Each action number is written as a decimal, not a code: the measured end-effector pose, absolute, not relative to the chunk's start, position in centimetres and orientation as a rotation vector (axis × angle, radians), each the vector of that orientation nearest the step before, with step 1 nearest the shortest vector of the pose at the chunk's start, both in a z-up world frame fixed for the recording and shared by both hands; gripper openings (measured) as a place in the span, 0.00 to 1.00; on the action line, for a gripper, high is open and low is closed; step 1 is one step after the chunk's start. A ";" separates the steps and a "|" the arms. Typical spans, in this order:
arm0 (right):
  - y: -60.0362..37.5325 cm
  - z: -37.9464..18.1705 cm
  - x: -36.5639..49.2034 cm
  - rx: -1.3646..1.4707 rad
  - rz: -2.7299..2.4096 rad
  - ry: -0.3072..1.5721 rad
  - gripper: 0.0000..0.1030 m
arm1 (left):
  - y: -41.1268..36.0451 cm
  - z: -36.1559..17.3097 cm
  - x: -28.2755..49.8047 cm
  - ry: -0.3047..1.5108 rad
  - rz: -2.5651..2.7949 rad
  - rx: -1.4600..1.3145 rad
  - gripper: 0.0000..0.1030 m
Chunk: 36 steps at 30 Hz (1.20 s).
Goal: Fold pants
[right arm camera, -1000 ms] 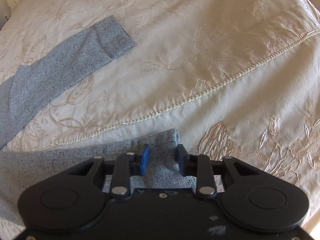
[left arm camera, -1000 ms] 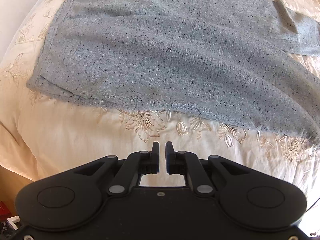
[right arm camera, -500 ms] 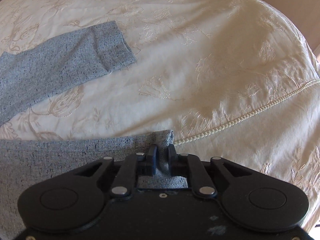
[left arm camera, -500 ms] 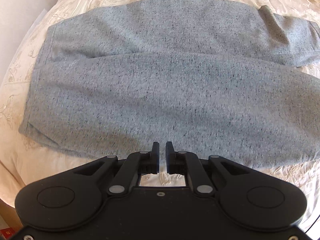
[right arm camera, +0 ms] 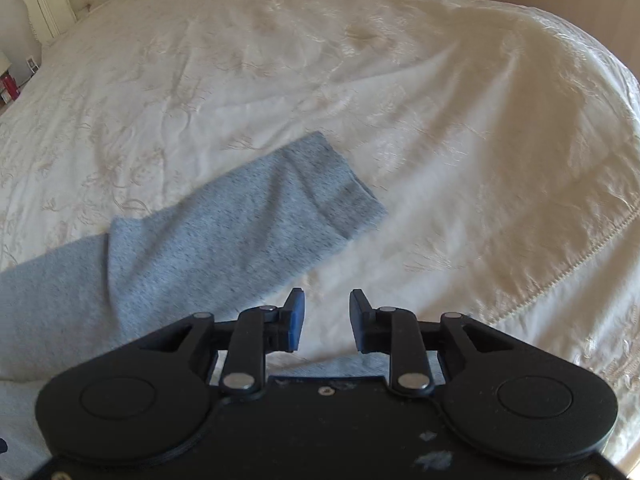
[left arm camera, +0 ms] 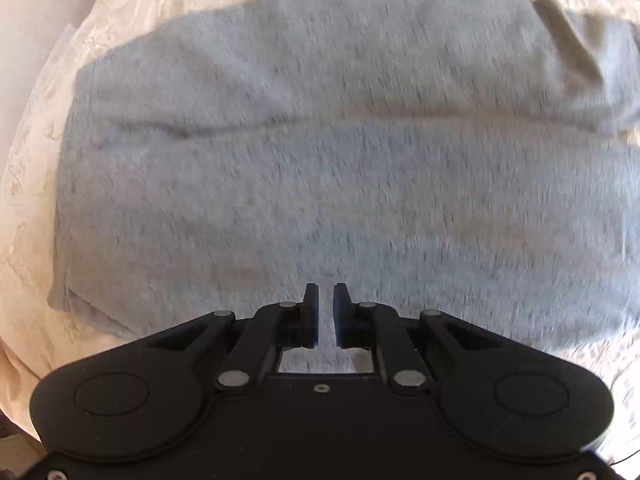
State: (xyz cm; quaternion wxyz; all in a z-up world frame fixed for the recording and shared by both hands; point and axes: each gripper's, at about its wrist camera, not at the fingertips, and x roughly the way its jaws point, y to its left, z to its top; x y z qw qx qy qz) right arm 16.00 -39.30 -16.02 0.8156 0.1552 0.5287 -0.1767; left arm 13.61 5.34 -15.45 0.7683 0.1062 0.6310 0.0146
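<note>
- Pants lie flat on the bed, near its front edge; the waist end fills the left view, one leg stretches out toward the middle of the bed
- A second ago the right gripper pinched the near leg's cuff; now its jaws are opening, nothing between them, cuff let go
- The left gripper, jaws narrow and empty, has slid from the bed's edge to above the waist
- Judgement: one leg laid, next grasp pending
- Open bedspread beyond and right of the far cuff; headboard well apart
</note>
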 end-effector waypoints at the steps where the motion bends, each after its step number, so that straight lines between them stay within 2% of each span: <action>1: -38.8 -16.0 17.9 0.361 -0.373 1.128 0.29 | 5.9 -14.4 14.7 1.344 0.030 0.212 0.17; 8: -36.0 -17.8 28.9 0.445 -0.443 1.115 0.33 | 9.7 -9.6 23.7 1.199 0.049 0.113 0.18; 9: -35.8 -18.2 30.2 0.447 -0.458 1.119 0.33 | 10.2 -9.4 24.6 1.193 0.056 0.098 0.27; 10: -35.6 -18.9 31.8 0.451 -0.473 1.125 0.33 | 10.8 -9.2 25.6 1.190 0.060 0.077 0.40; 12: -35.3 -20.1 34.4 0.451 -0.515 1.143 0.33 | 11.7 -9.2 26.9 1.190 0.051 0.035 0.47; 16: -34.9 -23.0 37.8 0.470 -0.621 1.186 0.34 | 12.9 -10.6 27.9 1.220 0.045 0.014 0.47; 21: -34.7 -27.4 38.6 0.374 -0.723 1.375 0.32 | 13.8 -12.5 28.7 1.267 0.027 0.006 0.47; 22: -34.9 -27.7 38.2 0.369 -0.732 1.400 0.28 | 13.9 -12.7 28.8 1.272 0.025 0.008 0.47; 23: -35.3 -27.7 37.5 0.376 -0.734 1.413 0.20 | 14.0 -12.8 29.1 1.276 0.022 0.011 0.47; 24: -35.6 -27.5 36.9 0.399 -0.714 1.412 0.05 | 13.9 -12.8 29.4 1.276 0.017 0.011 0.47; 25: -36.1 -26.9 36.2 0.423 -0.703 1.408 0.03 | 13.9 -12.8 29.8 1.276 0.014 0.010 0.47; 36: -38.0 -20.2 26.5 0.555 -0.626 1.261 0.03 | 13.5 -12.8 36.4 1.308 -0.041 -0.109 0.47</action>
